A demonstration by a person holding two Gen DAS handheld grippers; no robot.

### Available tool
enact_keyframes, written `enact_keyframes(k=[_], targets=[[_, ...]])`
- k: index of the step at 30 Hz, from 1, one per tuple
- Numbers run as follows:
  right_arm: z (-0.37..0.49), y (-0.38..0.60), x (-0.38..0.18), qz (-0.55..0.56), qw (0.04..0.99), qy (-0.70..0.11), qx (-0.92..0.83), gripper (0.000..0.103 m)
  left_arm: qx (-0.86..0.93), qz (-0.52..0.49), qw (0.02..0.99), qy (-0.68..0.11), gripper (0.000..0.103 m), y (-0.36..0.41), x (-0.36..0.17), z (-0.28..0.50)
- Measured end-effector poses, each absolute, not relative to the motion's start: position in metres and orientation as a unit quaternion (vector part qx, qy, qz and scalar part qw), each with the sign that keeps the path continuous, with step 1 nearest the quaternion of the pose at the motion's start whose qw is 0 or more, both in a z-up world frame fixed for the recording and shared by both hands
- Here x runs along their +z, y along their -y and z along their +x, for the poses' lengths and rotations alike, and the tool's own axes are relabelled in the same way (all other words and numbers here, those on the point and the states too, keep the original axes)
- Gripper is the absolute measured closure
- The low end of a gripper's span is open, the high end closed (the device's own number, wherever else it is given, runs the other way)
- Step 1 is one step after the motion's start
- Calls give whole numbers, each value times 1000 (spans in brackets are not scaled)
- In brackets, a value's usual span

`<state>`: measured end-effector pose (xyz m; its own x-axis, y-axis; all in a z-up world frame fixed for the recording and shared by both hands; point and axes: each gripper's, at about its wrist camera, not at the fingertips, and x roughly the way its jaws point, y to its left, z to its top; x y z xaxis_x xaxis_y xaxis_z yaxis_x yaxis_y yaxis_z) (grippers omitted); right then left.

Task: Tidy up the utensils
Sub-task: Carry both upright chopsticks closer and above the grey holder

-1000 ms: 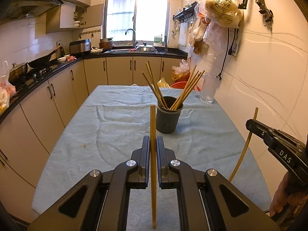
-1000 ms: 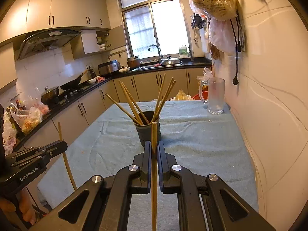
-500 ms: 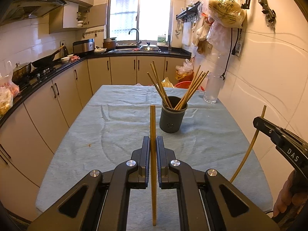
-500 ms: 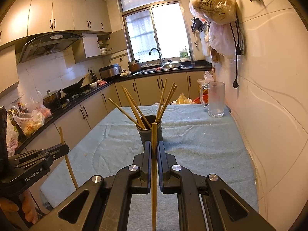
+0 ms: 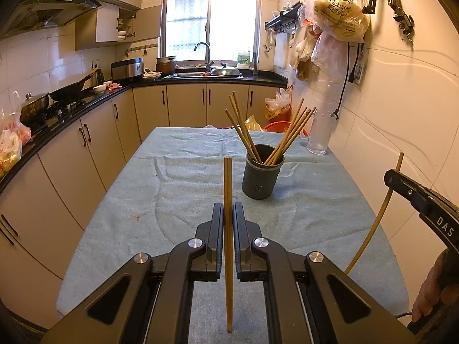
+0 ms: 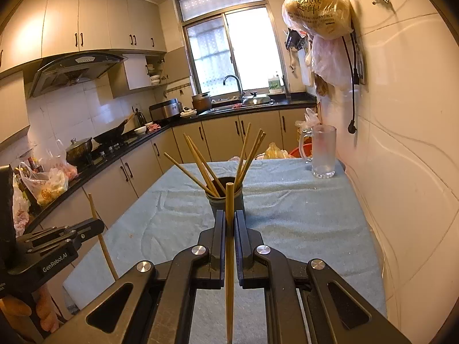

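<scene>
A dark grey utensil cup (image 5: 261, 177) holding several wooden chopsticks (image 5: 289, 136) stands mid-table on a light blue cloth (image 5: 178, 189). My left gripper (image 5: 228, 209) is shut on one wooden chopstick (image 5: 228, 229), held upright, short of the cup and to its left. My right gripper (image 6: 229, 216) is shut on another chopstick (image 6: 229, 243), upright, with the cup (image 6: 226, 197) straight ahead behind it. The right gripper (image 5: 424, 203) shows at the right edge of the left wrist view; the left gripper (image 6: 57, 240) shows at the left of the right wrist view.
A tall frosted glass mug (image 6: 322, 152) stands at the table's far right near the tiled wall (image 6: 401, 143). Plastic bags (image 5: 338, 11) hang on that wall. Kitchen counters and cabinets (image 5: 86, 132) run along the left and back.
Both grippers have drawn back slightly and risen; the cup sits a little farther away and lower in both views. Each still holds its chopstick.
</scene>
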<state>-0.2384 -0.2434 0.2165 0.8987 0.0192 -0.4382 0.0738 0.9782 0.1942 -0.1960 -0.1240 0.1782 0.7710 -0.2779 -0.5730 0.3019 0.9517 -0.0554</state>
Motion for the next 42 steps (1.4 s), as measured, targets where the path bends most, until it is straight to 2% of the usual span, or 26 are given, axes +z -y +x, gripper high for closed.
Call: enact_keyframes(k=[21, 42], targets=[[-212, 231, 237, 86, 971, -221, -15, 97, -148, 36, 945, -288, 97, 96, 191, -158], [-168, 228, 257, 74, 975, -211, 0, 97, -181, 75, 943, -269, 97, 119, 215, -136]])
